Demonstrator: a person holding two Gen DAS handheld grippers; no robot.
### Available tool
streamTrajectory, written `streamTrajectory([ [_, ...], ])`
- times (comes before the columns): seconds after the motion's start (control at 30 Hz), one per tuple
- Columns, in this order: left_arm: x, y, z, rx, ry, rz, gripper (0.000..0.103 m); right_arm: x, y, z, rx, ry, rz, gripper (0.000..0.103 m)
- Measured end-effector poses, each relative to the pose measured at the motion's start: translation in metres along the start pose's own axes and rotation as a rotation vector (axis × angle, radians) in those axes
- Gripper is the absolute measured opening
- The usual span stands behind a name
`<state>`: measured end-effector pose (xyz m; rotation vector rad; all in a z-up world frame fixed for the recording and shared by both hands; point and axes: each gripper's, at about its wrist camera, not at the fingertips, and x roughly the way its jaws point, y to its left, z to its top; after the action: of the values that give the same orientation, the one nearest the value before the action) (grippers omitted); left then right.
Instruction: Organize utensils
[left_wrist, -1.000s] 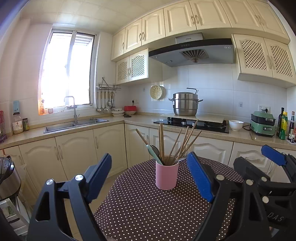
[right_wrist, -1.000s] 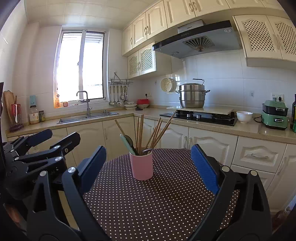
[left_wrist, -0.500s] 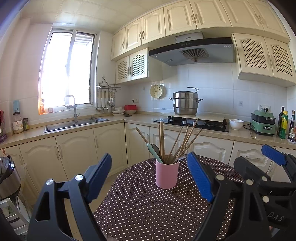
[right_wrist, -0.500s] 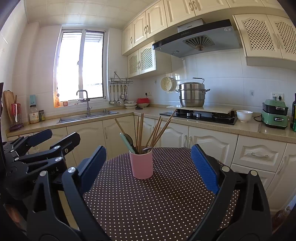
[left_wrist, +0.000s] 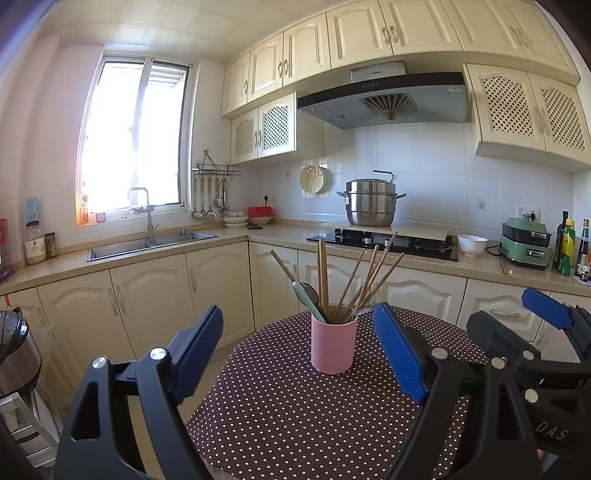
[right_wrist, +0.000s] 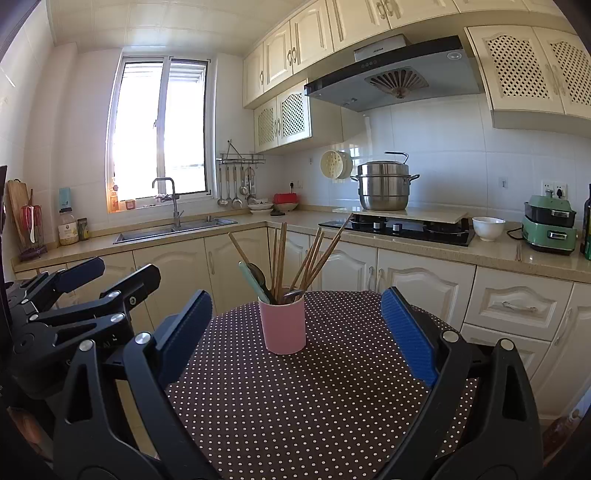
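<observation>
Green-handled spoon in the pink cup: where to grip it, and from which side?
Grip the green-handled spoon on the bare upper handle, above the pink cup rim. It leans left, apart from the chopsticks, which fan up and right. Probably come from above and the left with the left claw, open now, closing across the handle's width, then lift along its tilt. The right claw is open too.

Pink cup (left_wrist: 334, 346) is showing plain, no pattern; brown wooden chopsticks (left_wrist: 364, 275) and a pale green spoon handle (left_wrist: 305, 296) are sticking out of it. Tablecloth (left_wrist: 295, 413) is reading dark brown with small white dots. My left gripper (left_wrist: 297, 349) and my right gripper (right_wrist: 297, 334) are showing black frames with blue finger pads (right_wrist: 408, 336). Cabinets (left_wrist: 147, 295) are looking cream, steamer pot (left_wrist: 370, 203) silver
</observation>
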<state>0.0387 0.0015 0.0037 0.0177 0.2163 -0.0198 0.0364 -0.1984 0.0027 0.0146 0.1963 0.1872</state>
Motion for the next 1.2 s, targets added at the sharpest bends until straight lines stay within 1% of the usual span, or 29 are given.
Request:
streamTrajectory([
  [1.2, 0.010, 0.001, 0.000, 0.000, 0.025, 0.006, 0.082, 0.007, -0.001, -0.002, 0.002, 0.022, 0.003, 0.091],
])
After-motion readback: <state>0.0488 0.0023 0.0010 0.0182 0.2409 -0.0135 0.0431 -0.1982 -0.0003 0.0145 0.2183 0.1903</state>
